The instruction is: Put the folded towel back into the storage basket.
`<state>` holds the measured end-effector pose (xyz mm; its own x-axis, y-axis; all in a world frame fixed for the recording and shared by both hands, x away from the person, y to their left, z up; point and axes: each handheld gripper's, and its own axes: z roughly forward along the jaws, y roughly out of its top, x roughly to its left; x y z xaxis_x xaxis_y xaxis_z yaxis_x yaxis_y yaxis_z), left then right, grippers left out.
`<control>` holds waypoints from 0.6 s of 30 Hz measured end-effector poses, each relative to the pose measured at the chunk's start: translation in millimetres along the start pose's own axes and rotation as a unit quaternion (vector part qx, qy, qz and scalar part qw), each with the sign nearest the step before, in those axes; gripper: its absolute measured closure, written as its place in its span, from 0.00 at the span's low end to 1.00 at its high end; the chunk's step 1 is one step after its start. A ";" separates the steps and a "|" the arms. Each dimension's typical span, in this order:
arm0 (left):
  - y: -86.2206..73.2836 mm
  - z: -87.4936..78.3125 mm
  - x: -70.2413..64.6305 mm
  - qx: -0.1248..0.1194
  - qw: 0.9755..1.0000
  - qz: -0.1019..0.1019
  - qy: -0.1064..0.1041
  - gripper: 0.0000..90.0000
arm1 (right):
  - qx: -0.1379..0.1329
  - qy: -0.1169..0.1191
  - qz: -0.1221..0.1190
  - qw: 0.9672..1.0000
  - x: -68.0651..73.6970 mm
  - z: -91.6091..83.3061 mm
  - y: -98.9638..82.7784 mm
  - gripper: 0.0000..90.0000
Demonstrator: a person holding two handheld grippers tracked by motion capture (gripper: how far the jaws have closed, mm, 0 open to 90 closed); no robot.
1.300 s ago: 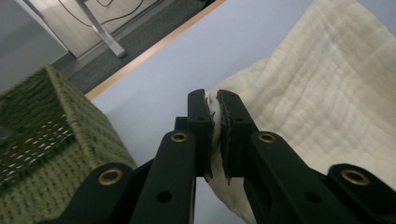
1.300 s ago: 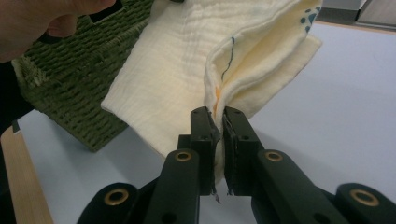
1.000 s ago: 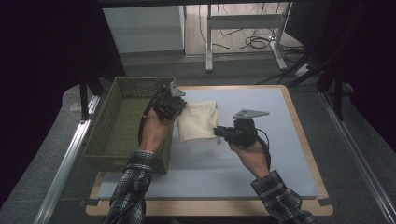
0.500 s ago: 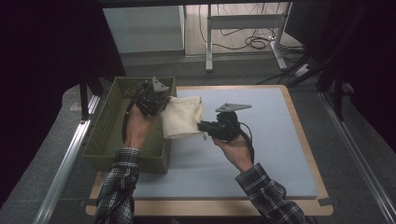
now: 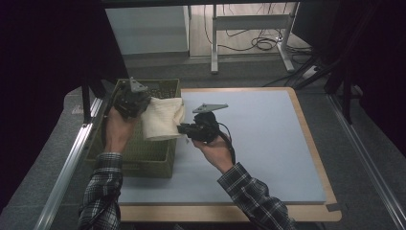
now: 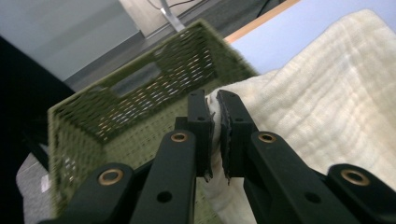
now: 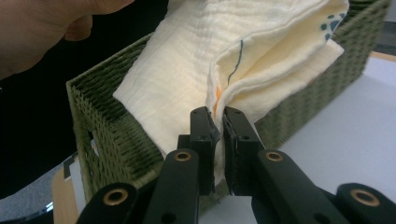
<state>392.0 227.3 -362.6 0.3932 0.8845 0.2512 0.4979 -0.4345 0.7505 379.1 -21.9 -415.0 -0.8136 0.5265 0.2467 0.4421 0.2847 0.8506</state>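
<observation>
Folded cream cloth (image 5: 163,118) hangs in the air between both grippers, straddling the right-hand rim of the green woven basket (image 5: 143,158), partly over the basket's inside and partly over the blue mat (image 5: 268,143) just beside the basket. Left gripper (image 5: 143,103) sits above the basket interior, jaws clamped on one edge of the cloth; in the left gripper view the pads (image 6: 232,122) pinch fabric with almost no gap. Right gripper (image 5: 184,129) is just outside the basket's right wall, jaws likewise clenched on the opposite folded edge; in the right gripper view the layers bunch between the pads (image 7: 236,135). My read on handling: light, soft, crinkled gauze-type weave, zero stiffness, so it sags between the two grips and the middle droops toward the basket rim. Not fragile, not slippery; the texture should hold in the pads. The risk I see is the layers sliding apart, since the fold is several layers thick and only the outer ones may be gripped. Best hold is at the folded corners, pinching through all layers, keeping both grips level over the basket so the fold stays flat going down.
</observation>
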 end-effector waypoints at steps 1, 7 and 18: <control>-1.9 -0.9 3.1 0.001 1.000 -0.001 0.003 0.94 | 0.000 0.002 -0.001 1.000 2.4 4.0 1.6 0.92; -13.9 0.1 19.5 0.011 1.000 -0.009 0.013 0.94 | 0.006 0.000 -0.012 1.000 15.1 28.1 6.6 0.92; -32.7 23.9 37.1 0.040 0.999 -0.015 0.011 0.94 | 0.038 -0.016 -0.027 0.999 27.4 68.8 7.2 0.92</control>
<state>408.7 270.2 -392.4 0.3601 0.9005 0.2439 0.5695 -0.4193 0.7071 386.0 49.7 -434.0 -0.8254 0.5334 0.1849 0.4258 0.3730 0.8244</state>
